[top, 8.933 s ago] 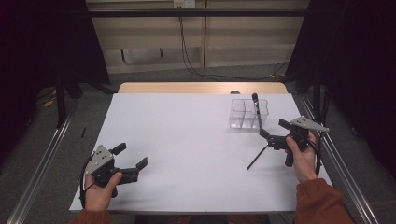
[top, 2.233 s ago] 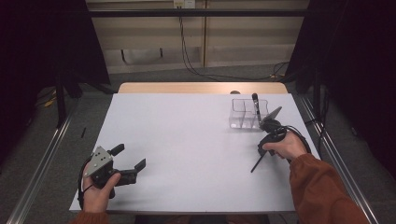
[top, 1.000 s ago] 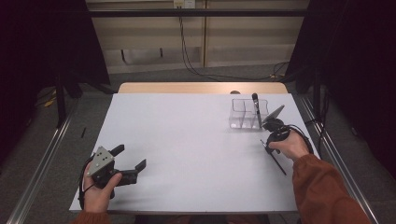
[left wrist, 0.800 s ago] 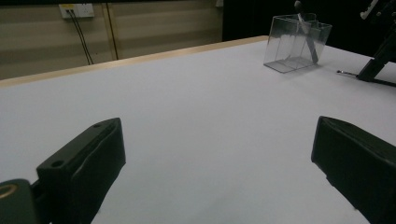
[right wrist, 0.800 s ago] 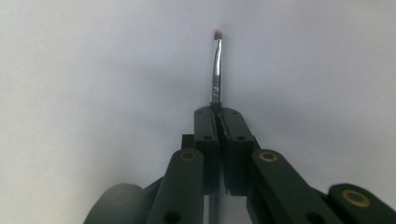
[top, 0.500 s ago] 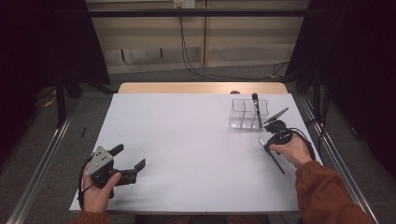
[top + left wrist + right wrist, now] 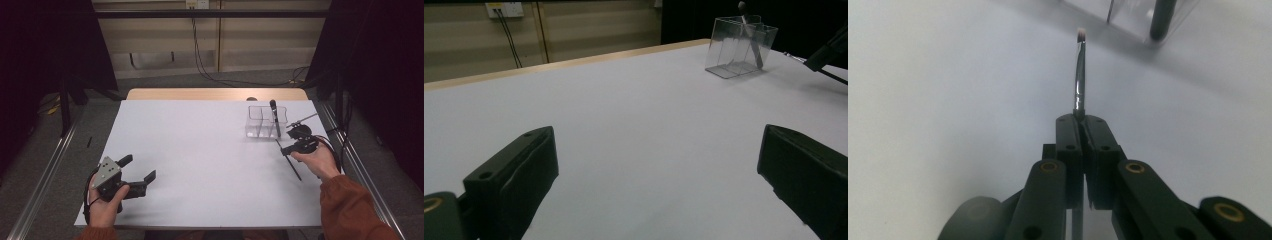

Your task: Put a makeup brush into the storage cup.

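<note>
The right gripper [image 7: 1081, 120] clamped a thin brush [image 7: 1079, 75] tip-first toward the clear box [image 7: 266, 121], seemingly to slot it in, while the left gripper [image 7: 136, 172] rested gaping, idle.

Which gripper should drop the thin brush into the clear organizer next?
Right. The right gripper is shut on the thin brush, close beside the clear organizer. The left gripper sits open at the table's near left corner, far from both.
</note>
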The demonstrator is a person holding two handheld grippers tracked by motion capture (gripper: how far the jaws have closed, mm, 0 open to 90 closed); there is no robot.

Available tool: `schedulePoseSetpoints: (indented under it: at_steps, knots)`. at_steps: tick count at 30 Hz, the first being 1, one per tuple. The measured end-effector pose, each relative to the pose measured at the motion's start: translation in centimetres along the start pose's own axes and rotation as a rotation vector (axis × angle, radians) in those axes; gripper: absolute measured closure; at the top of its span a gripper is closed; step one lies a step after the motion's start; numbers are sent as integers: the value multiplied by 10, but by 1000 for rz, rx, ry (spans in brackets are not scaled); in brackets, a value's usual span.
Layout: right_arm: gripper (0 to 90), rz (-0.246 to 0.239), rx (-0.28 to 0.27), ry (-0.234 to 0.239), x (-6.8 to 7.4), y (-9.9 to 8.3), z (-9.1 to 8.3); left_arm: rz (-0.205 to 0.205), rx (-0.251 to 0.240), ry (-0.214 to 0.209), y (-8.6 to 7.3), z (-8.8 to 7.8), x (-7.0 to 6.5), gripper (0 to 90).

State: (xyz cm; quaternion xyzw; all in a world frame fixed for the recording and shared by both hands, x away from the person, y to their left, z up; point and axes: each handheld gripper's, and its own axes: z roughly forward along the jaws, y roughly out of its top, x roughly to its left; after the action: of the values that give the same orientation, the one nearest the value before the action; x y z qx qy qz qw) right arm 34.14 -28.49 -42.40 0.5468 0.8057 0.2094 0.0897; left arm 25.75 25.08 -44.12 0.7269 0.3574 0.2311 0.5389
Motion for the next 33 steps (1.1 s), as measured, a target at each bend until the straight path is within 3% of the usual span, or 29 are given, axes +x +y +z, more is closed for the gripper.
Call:
schedulePoseSetpoints:
  at_steps: [8, 27, 33]
  knots:
    - [865, -7, -211, 33, 0, -5, -14, 0, -1, 0, 0, 0, 0, 29]
    - [865, -46, -494, 105, 0, -17, -24, -2, -8, 0, 0, -1, 0, 29]
    - [865, -43, -552, 121, 1, -20, -26, 5, -3, -3, 1, 0, -1, 29]
